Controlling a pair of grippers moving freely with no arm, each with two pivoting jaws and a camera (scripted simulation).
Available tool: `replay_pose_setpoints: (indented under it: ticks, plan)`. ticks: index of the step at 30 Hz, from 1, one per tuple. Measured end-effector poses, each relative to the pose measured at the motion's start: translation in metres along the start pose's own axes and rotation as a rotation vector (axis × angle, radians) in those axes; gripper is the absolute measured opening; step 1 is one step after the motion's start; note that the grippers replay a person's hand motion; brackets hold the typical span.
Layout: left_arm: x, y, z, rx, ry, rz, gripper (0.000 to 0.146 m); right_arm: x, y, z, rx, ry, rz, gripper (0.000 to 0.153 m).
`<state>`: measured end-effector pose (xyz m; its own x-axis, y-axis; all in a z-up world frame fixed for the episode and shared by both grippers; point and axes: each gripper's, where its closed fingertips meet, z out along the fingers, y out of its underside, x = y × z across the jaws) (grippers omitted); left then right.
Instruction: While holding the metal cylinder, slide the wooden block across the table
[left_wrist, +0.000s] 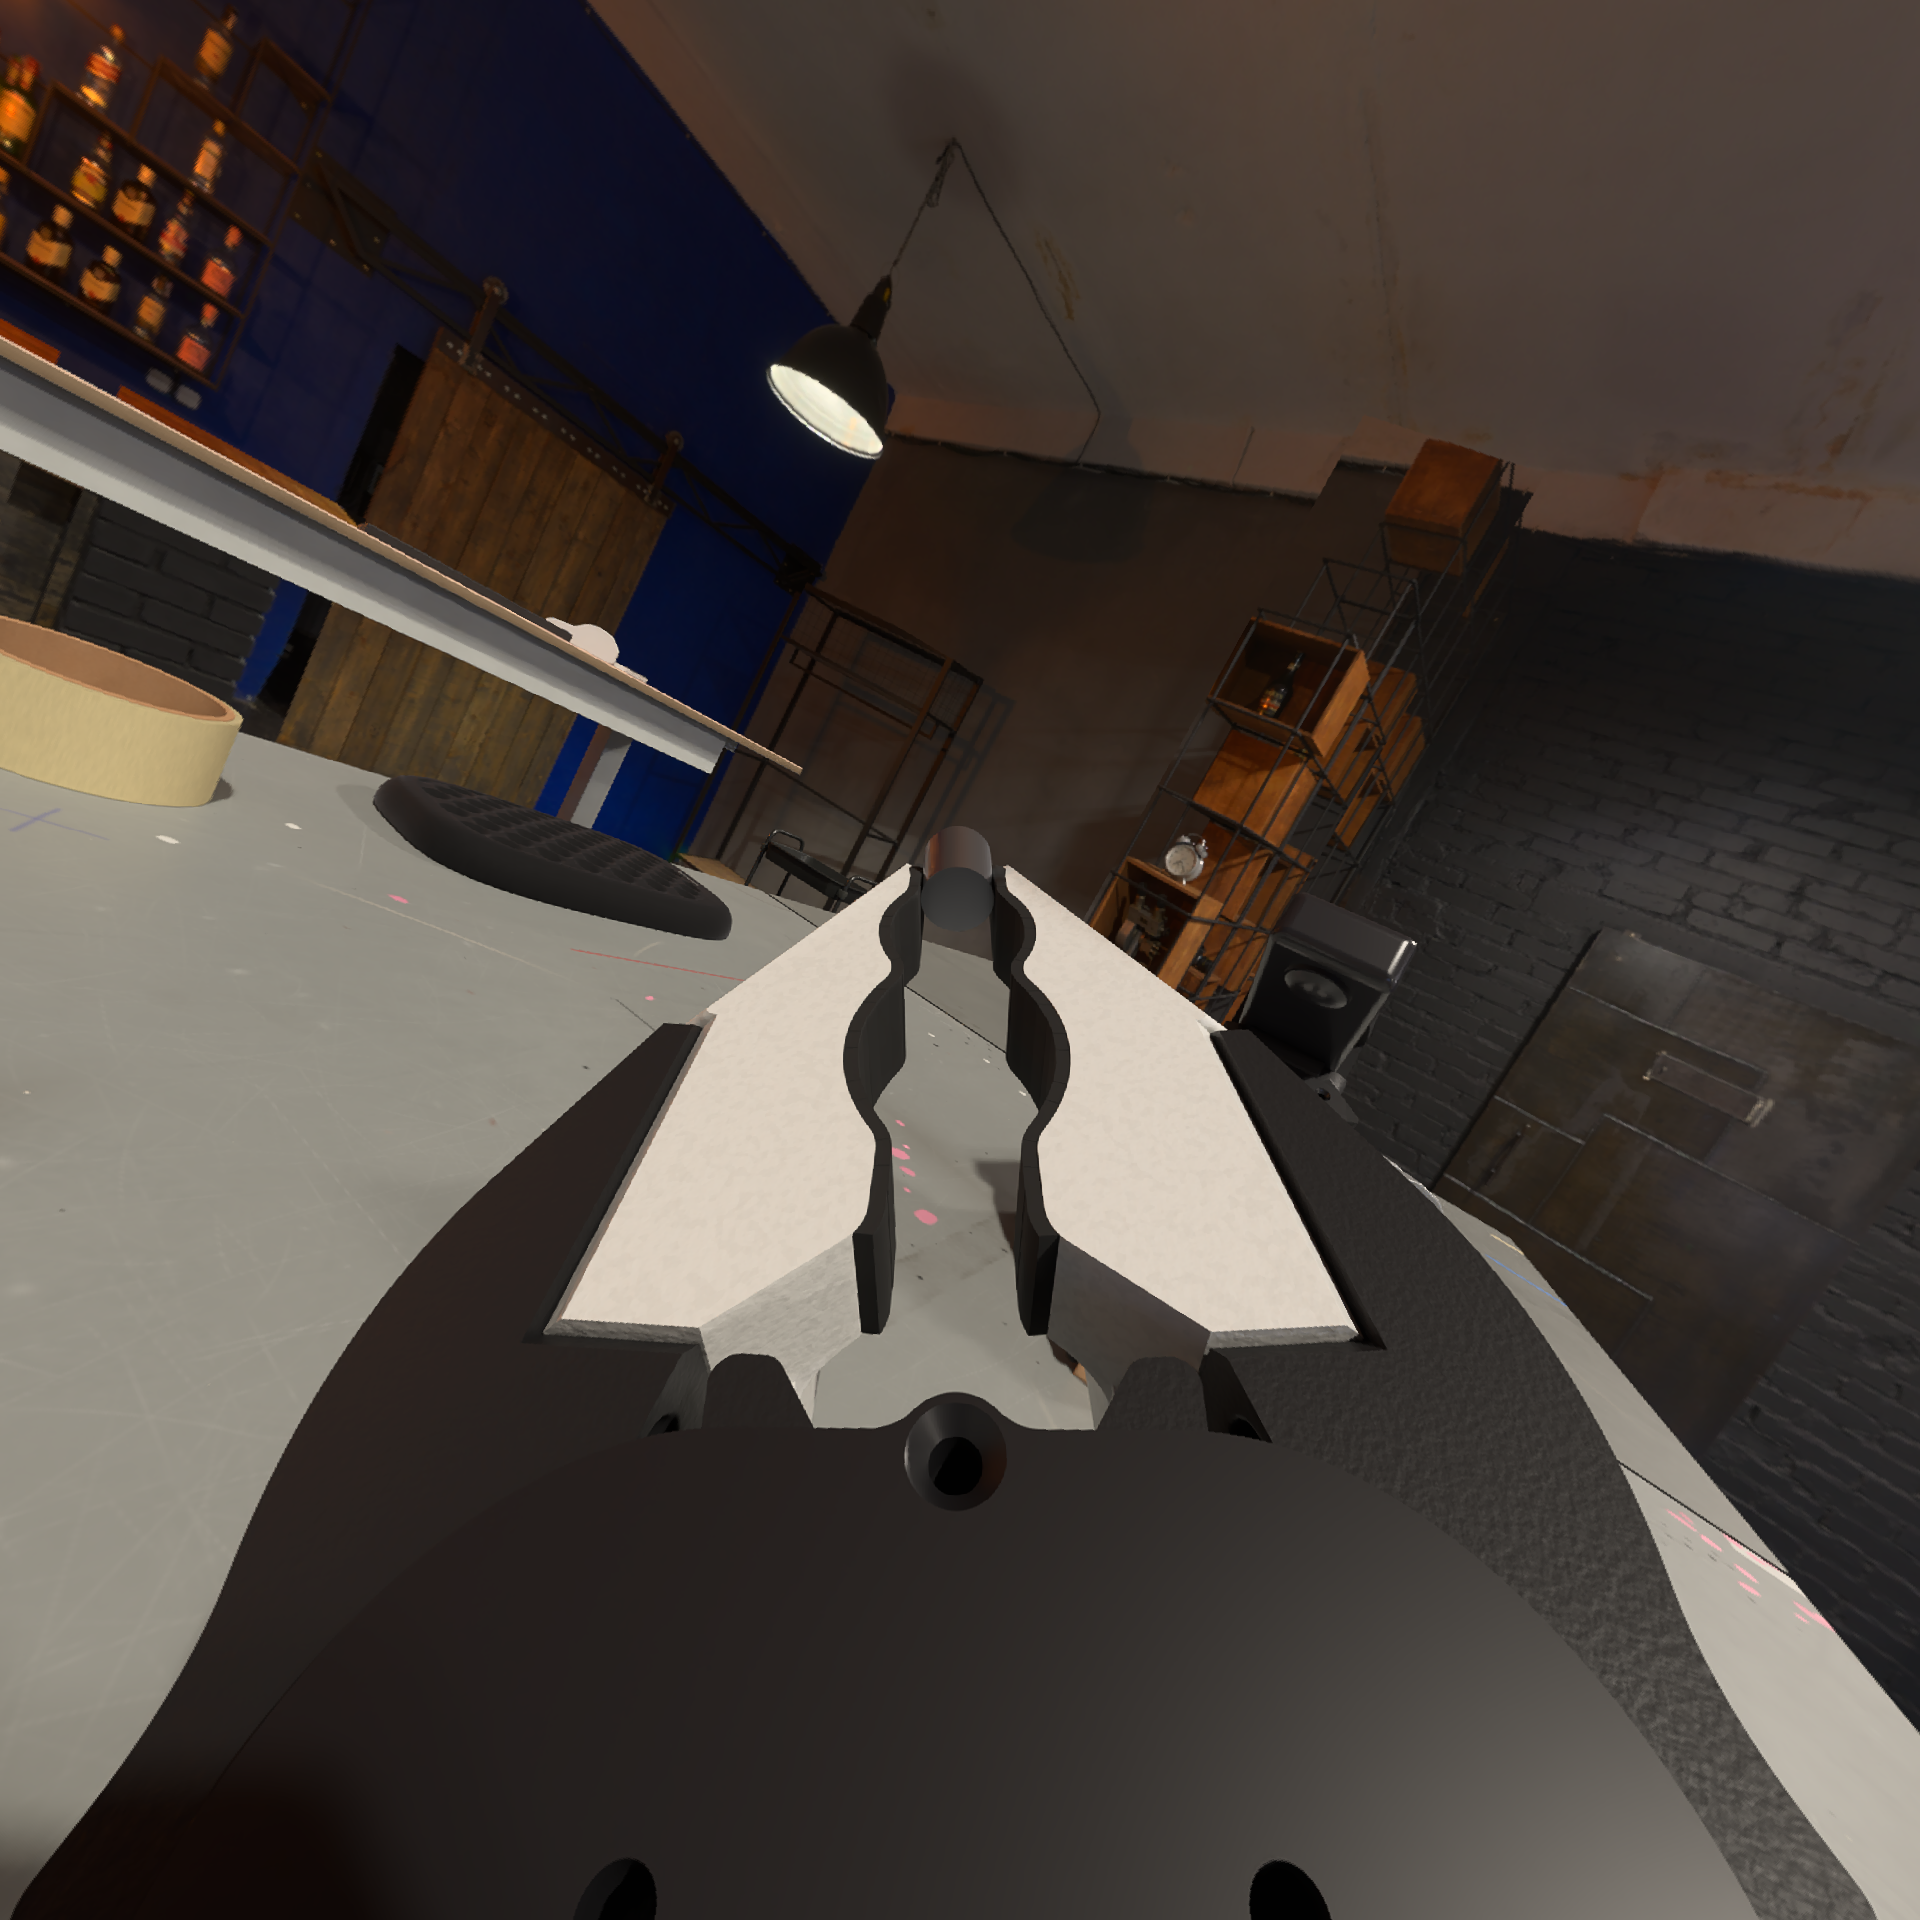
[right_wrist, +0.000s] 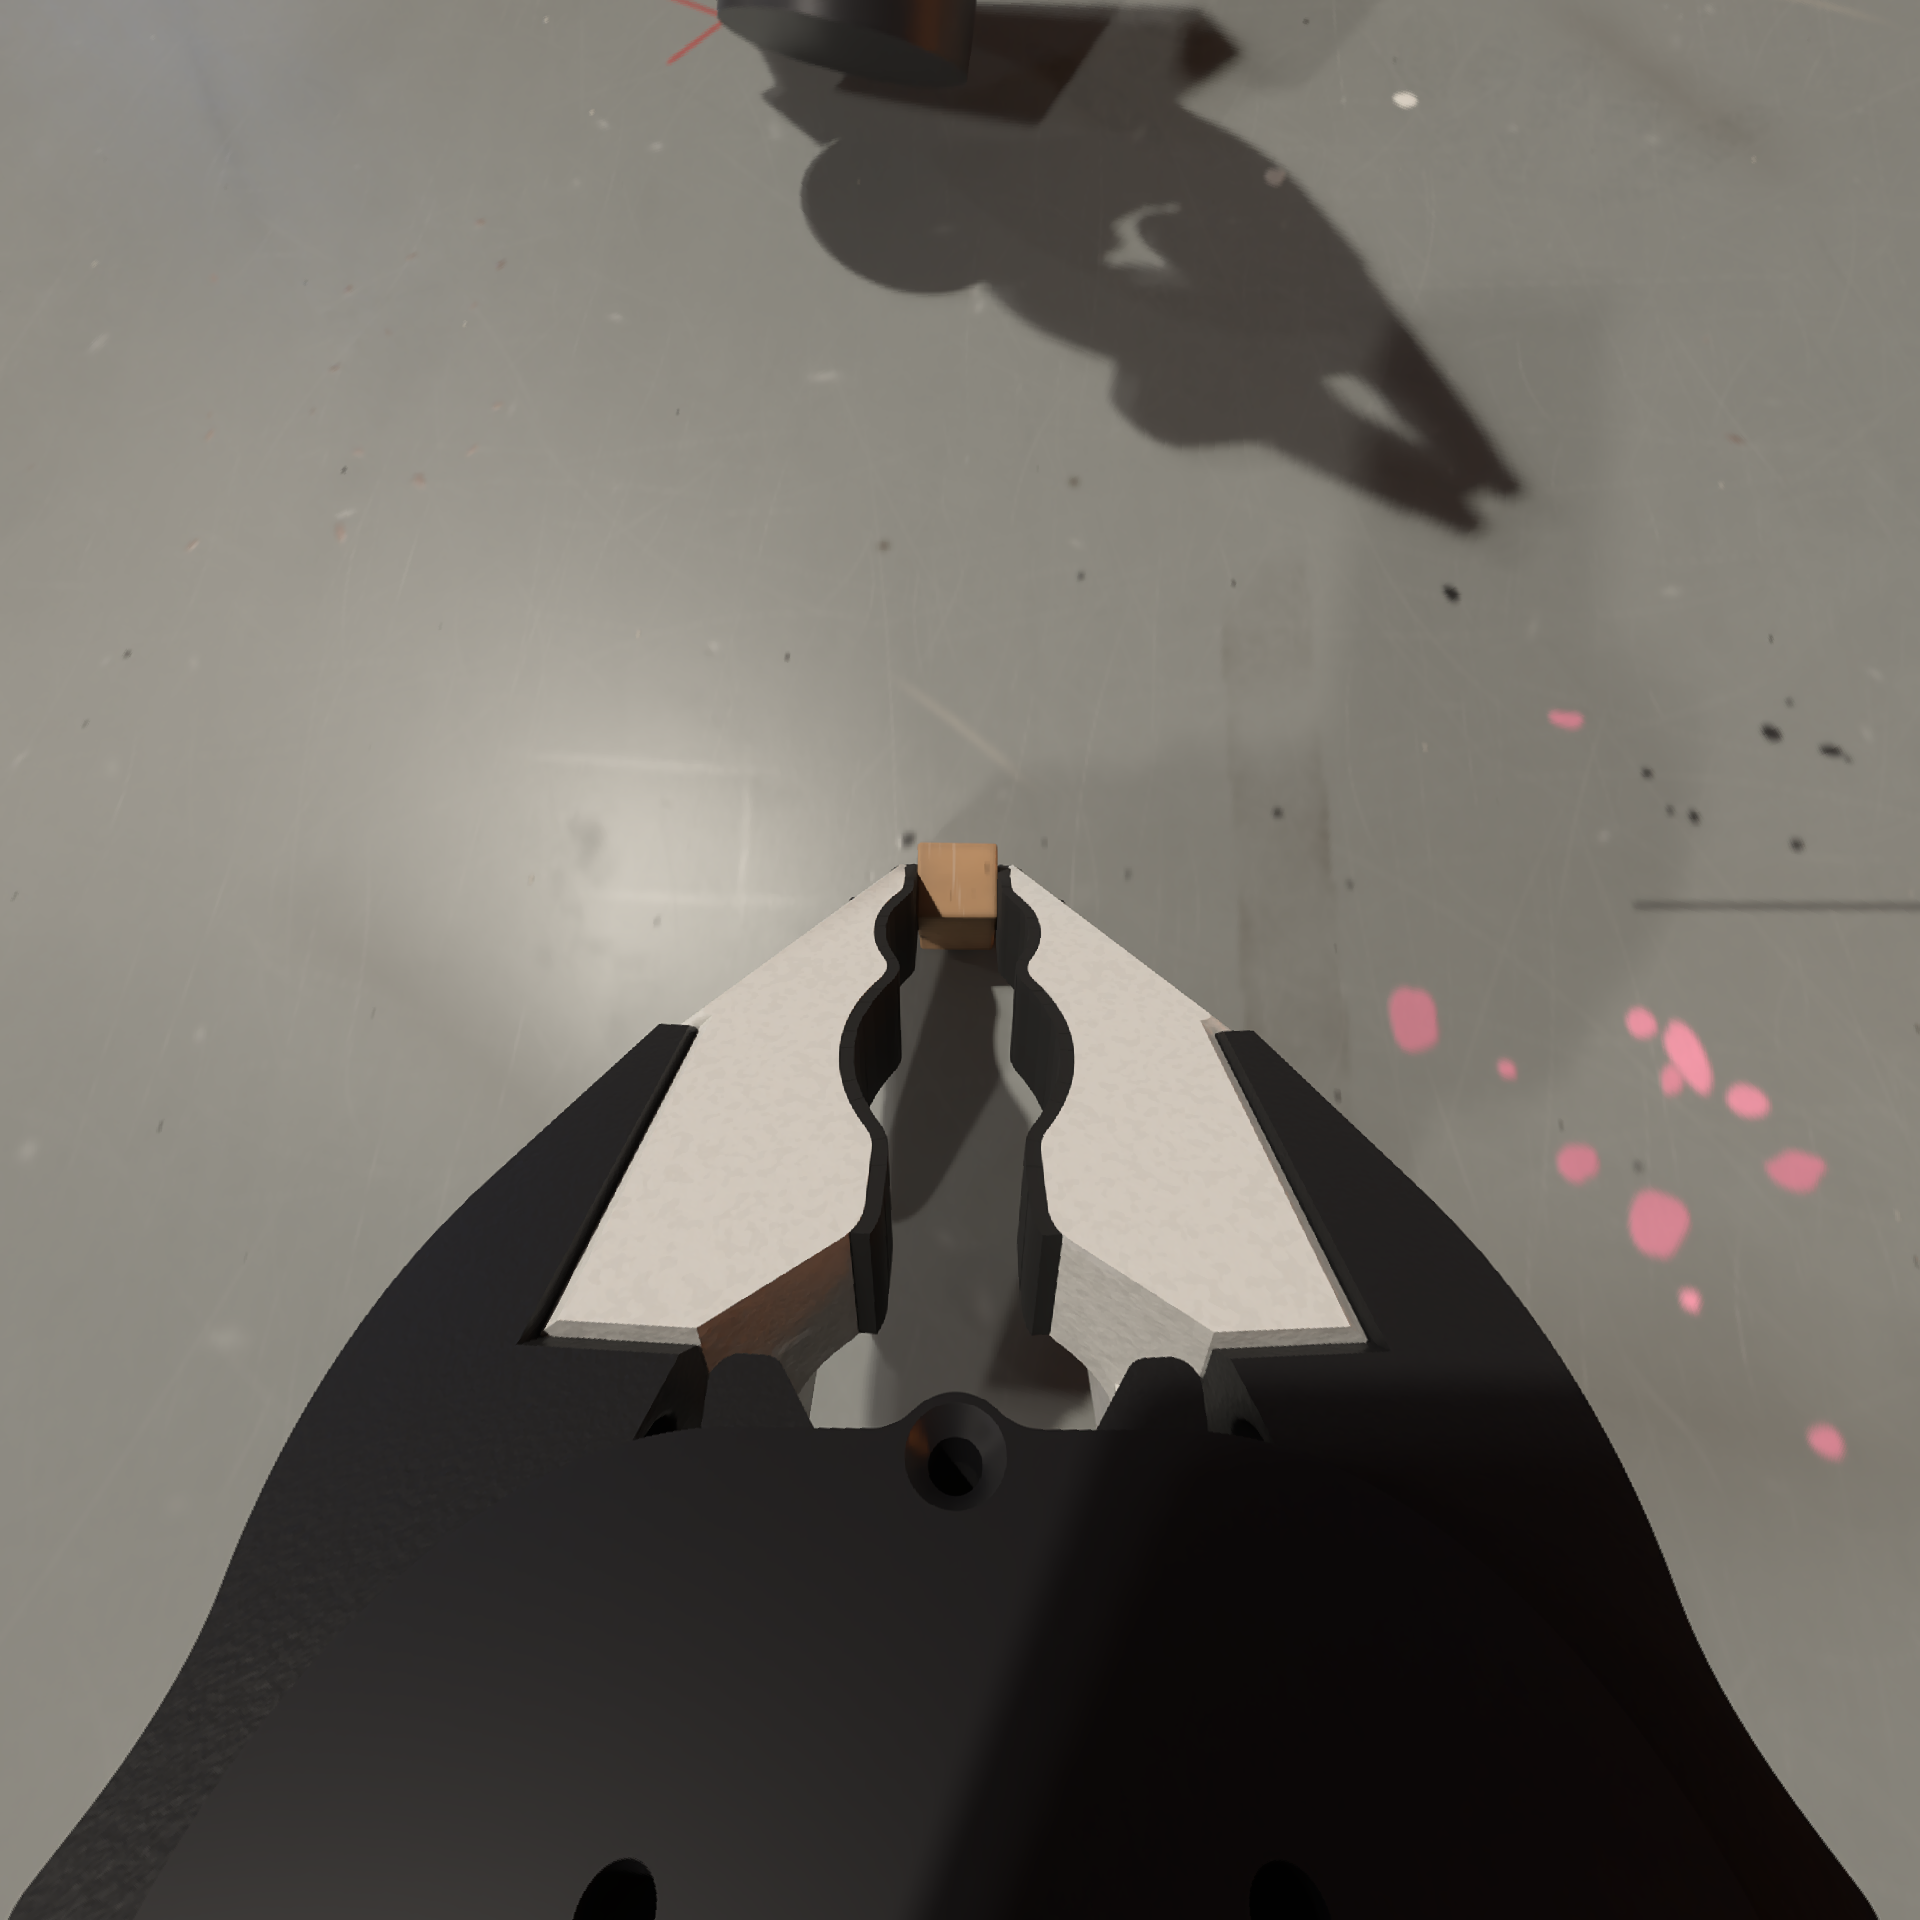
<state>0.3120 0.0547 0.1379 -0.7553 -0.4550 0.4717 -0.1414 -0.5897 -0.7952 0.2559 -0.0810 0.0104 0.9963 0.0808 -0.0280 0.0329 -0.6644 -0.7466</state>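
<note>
Left wrist view. The left tongs (left_wrist: 958, 894), with pale, stone-textured fingers (left_wrist: 758, 1122) lined by wavy black pads and set in a matt black body, are clamped on the metal cylinder (left_wrist: 958, 878) at their tips. The cylinder is short and round, its dull grey end face turned to the camera and a coppery reflection along its upper side; it is held clear above the grey, scratched worktop (left_wrist: 260, 1091). On the worktop to the left lie a black perforated dome-shaped mat (left_wrist: 551, 857) and, farther left, a shallow round container (left_wrist: 114, 727) with a cream outer wall and a terracotta inner wall; its contents cannot be seen. Behind stand a blue wall, a wire rack of bottles (left_wrist: 125, 197), a lit black pendant lamp (left_wrist: 831, 390), a plank door and a wire shelf (left_wrist: 1299, 790) holding wooden crates and an alarm clock.

Right wrist view. The right tongs (right_wrist: 958, 899), of the same build, point down at the worktop (right_wrist: 416, 623) and are closed against both sides of the wooden block (right_wrist: 958, 883), a small light-tan cube that seems to rest on the surface. Only this view shows the block, pink paint spots (right_wrist: 1662, 1143), black specks and a large gripper-shaped shadow (right_wrist: 1143, 312). At the top edge a dark object is partly visible; what it is cannot be told.
</note>
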Motion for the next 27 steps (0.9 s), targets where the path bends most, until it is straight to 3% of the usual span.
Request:
replay_pose_setpoints:
  ticks: [11,27]
  plan:
    - [-0.008,-0.002,-0.002,0.018,-0.017,-0.058,0.012,0.013,-0.048,0.053,0.002,0.121,-0.057,0.014]
    - [-0.012,-0.007,-0.007,0.057,-0.006,-0.151,0.012,0.017,-0.053,0.059,0.001,0.06,0.011,0.014]
